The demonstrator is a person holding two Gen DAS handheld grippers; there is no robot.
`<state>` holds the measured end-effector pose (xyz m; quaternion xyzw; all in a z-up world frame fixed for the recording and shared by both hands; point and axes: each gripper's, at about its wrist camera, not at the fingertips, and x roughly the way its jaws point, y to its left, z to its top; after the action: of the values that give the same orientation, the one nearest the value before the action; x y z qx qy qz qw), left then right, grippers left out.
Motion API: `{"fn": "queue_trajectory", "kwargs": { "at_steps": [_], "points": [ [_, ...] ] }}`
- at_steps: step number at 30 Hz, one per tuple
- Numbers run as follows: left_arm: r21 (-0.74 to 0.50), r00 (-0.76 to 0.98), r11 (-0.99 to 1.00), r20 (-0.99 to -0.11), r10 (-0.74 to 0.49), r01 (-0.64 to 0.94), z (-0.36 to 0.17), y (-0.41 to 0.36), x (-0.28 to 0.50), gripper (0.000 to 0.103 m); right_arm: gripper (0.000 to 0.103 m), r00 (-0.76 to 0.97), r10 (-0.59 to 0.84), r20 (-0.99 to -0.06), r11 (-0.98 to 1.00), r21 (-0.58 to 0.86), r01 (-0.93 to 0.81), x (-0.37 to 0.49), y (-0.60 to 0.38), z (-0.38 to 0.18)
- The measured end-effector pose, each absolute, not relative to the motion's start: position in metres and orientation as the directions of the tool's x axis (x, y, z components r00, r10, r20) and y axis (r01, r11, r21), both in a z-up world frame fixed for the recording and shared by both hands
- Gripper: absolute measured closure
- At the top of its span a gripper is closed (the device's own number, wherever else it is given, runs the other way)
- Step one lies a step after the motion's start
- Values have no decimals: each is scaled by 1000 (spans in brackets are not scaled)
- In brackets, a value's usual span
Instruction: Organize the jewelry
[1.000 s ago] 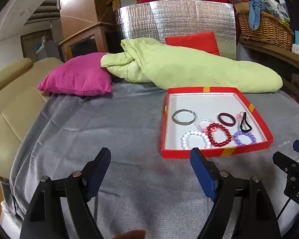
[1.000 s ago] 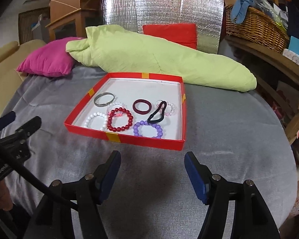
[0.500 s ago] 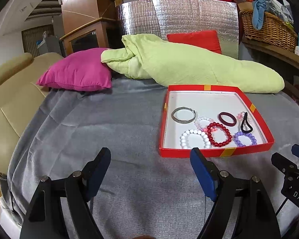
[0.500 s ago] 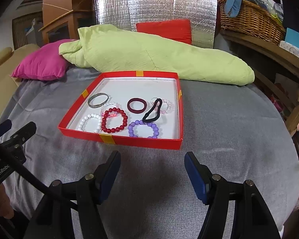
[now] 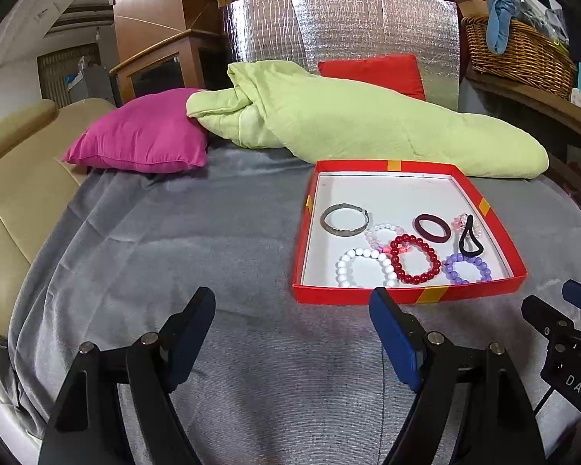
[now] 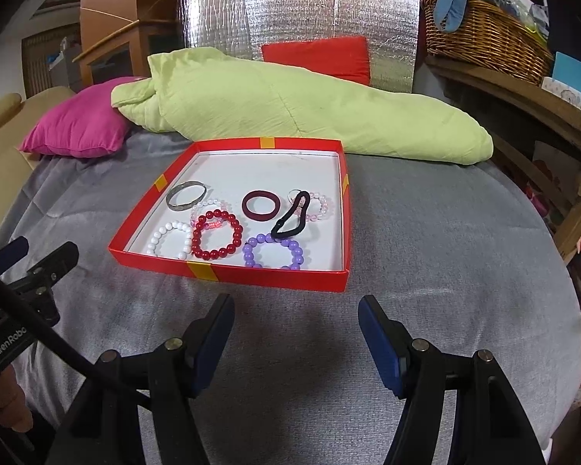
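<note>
Red tray [image 5: 406, 294] [image 6: 228, 271] sits on the grey cloth [image 5: 174, 252] [image 6: 426, 232] covering the surface; everything below is placed relative to that tray.

Inside it, all jewelry lies loose on the white floor:
- metal bangle [image 5: 344, 219] [image 6: 186, 195], far-left area
- dark maroon ring [image 5: 432, 226] [image 6: 261, 204], middle
- red bead bracelet [image 5: 416, 258] [image 6: 217, 235], near-centre, overlapping a pale pink bead bracelet [image 5: 383, 234] [image 6: 209, 209]
- white bead bracelet [image 5: 366, 267] [image 6: 170, 239], near-left, touching the red one
- purple bead bracelet [image 5: 467, 269] [image 6: 273, 255], near-right
- black hair tie [image 5: 470, 237] [image 6: 290, 215], lying across a second pink bead bracelet [image 6: 317, 205], its near end touching the purple one

Left tool [image 5: 292, 333] hovers over the cloth just short of the tray's near-left corner, blue pads wide apart, nothing between them. Right tool [image 6: 296, 335] hovers just short of the tray's near edge, toward its right half, also spread wide and empty.

Behind the tray: light green blanket [image 5: 368, 124] [image 6: 290, 108], its edge touching the far-right corner. Magenta pillow [image 5: 139, 141] [image 6: 77, 128] far-left of it, red cushion [image 5: 372, 73] [image 6: 317, 56] behind the blanket against a silver foil panel [image 5: 341, 31] [image 6: 298, 19]. Wicker basket [image 5: 519, 54] [image 6: 488, 38] on a shelf to the far right.
</note>
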<state>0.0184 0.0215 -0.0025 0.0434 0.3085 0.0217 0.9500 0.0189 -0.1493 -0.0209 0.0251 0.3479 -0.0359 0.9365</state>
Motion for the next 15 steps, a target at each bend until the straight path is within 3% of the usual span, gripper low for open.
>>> {"fn": "queue_trajectory", "kwargs": {
  "at_steps": [15],
  "points": [
    [88, 804, 996, -592, 64, -15, -3, 23, 20, 21, 33, 758, -52, -650, 996, 22, 87, 19, -147, -21]
  ]
}}
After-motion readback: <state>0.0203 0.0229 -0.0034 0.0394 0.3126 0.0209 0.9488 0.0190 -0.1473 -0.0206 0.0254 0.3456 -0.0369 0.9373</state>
